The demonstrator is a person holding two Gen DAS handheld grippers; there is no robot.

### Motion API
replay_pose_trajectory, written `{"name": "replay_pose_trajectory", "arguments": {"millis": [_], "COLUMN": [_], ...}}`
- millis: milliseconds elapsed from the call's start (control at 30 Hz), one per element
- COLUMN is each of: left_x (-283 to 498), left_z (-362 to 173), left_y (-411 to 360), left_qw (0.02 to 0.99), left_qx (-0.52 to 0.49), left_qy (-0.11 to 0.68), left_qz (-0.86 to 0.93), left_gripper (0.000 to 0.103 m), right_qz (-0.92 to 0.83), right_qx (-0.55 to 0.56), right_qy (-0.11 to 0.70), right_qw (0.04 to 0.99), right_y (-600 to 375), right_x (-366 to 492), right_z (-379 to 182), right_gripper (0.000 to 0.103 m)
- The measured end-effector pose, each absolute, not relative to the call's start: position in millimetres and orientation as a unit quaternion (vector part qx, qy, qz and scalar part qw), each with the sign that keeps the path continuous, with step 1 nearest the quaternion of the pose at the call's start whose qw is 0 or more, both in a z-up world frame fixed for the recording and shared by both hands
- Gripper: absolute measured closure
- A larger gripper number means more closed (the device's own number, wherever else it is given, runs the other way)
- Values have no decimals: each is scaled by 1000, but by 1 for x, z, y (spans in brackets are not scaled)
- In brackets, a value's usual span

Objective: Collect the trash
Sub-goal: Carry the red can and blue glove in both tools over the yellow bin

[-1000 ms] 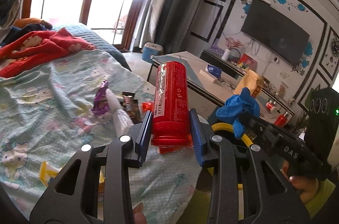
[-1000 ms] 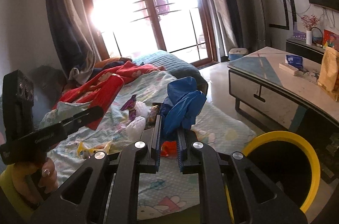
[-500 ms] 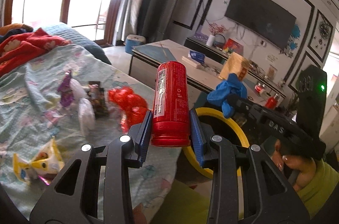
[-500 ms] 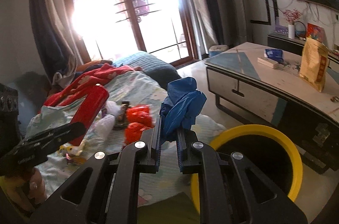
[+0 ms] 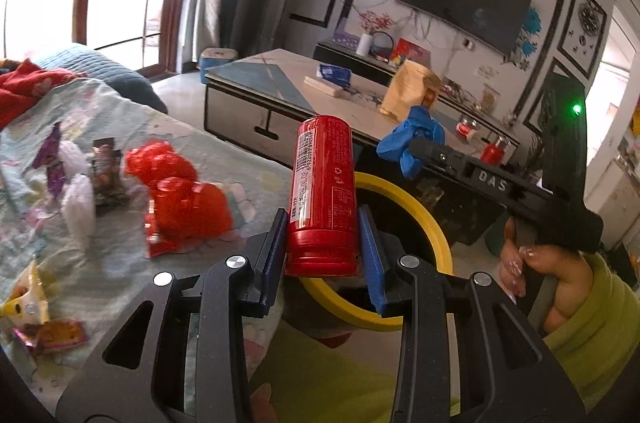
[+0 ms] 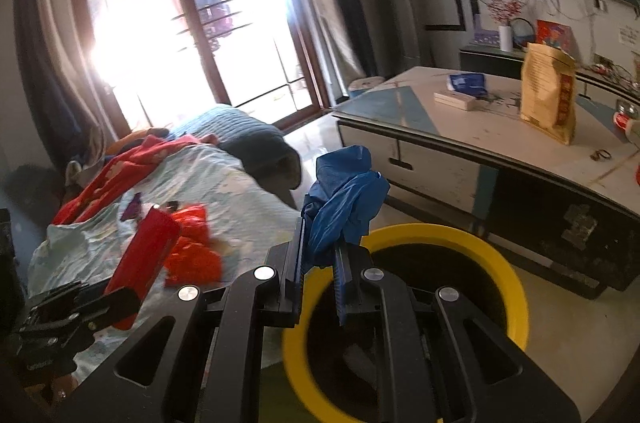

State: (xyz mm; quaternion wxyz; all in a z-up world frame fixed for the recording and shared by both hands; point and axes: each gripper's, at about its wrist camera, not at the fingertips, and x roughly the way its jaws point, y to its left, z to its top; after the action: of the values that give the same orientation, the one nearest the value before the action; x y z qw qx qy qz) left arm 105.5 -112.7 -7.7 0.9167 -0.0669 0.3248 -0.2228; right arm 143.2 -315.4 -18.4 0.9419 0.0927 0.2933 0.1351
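In the left wrist view the left gripper (image 5: 322, 223) fills the lower middle of the frame, its blue-padded jaws pinching the base of a red can (image 5: 323, 197), a smooth printed metal cylinder that stands upright and blocks part of the yellow-rimmed bin (image 5: 434, 231) just behind it. To the right, the right gripper (image 5: 416, 147) reaches in from the frame's right edge, held by a hand (image 5: 548, 271) in a lime-green sleeve, with a crumpled blue bag (image 5: 408, 137) at its tip. At left centre, crinkled red plastic wrappers (image 5: 180, 191) lie on a pale patterned bedsheet (image 5: 120, 255), with a dark snack wrapper (image 5: 105, 169) and a yellow wrapper (image 5: 24, 307) near them. Farther back stands a low glossy coffee table (image 5: 288, 87) carrying a tan paper bag (image 5: 408, 89).

In the right wrist view the right gripper (image 6: 320, 263) sits low centre, jaws nearly together and clamping the soft, wrinkled blue bag (image 6: 344, 199), which rises above the round bin (image 6: 508, 287) with its dark interior at lower right. The red can (image 6: 144, 263) shows tilted at lower left, over the red wrappers (image 6: 196, 251). A bright window (image 6: 188, 15) glares in the upper left.
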Motion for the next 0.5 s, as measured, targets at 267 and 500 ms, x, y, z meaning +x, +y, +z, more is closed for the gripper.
{"name": "replay_pose_trajectory", "arguments": {"millis": [267,500], "left_x": [116,122], "left_z": [-20,-34], "left_y": [-144,-164], "left_qw": [906,897], "left_qx": [-43,-31], "left_qy": [339,355], "left_qz": [-250,-263], "left_gripper": [75,75], "right_qz": [101,86], "right_qx": [108,117], "right_qy": [318,338], "right_qw": [936,930], "right_y": [-354,-370], "right_x": [156,162], "right_z": [-37,-51], "right_gripper": [91,91]}}
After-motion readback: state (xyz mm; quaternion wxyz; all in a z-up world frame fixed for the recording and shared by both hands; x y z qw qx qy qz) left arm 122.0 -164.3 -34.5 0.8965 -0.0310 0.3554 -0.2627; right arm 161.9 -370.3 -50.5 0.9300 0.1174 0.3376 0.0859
